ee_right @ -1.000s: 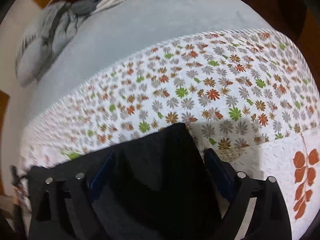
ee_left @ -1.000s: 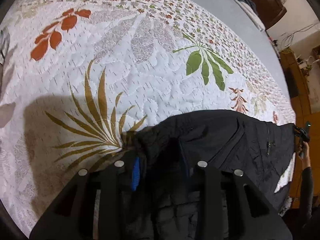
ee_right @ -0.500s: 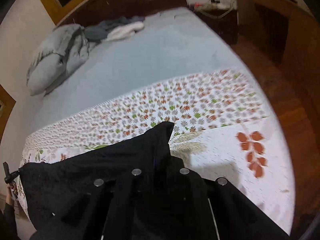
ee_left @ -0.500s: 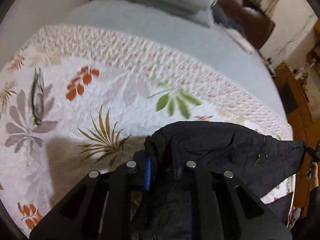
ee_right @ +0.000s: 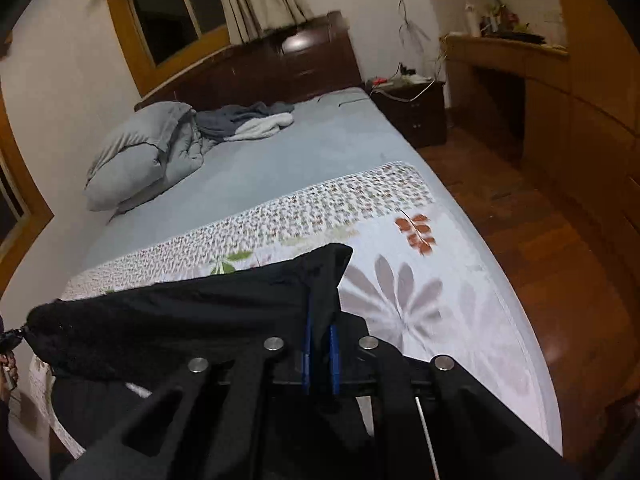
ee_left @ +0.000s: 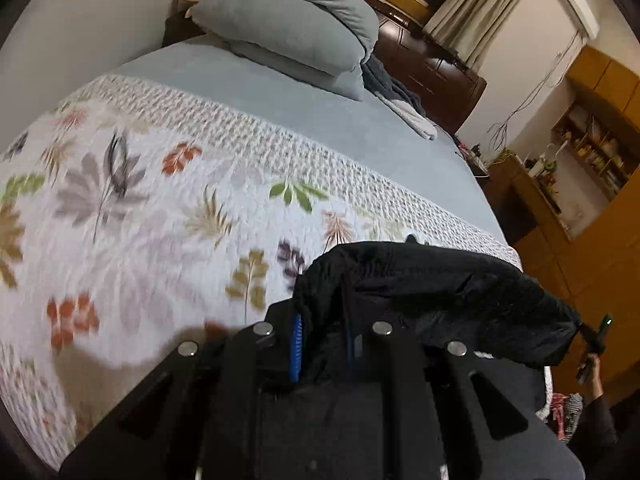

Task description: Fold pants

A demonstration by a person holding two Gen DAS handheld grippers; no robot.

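Black pants (ee_left: 432, 292) hang stretched between my two grippers above the floral quilt (ee_left: 140, 208). My left gripper (ee_left: 322, 344) is shut on one end of the pants' top edge, bunched cloth between its blue pads (ee_left: 296, 344). In the right wrist view my right gripper (ee_right: 320, 356) is shut on the other end of the pants (ee_right: 192, 312), a corner of cloth sticking up past the pads. The rest of the pants drops below both grippers, out of sight. The right gripper (ee_left: 596, 336) also shows far right in the left wrist view.
The quilt (ee_right: 420, 292) covers the near part of a bed with a blue-grey sheet (ee_right: 280, 160). A folded grey duvet (ee_left: 288, 28) and loose clothes (ee_right: 248, 120) lie near the dark headboard (ee_right: 280, 68). A nightstand (ee_right: 416, 112), wooden cabinets (ee_right: 580, 120) and wood floor (ee_right: 540, 240) lie to the right.
Both grippers shut on the pants' edge, then rose and pulled back from the bed, lifting the pants off the quilt. Much more of the room now shows.
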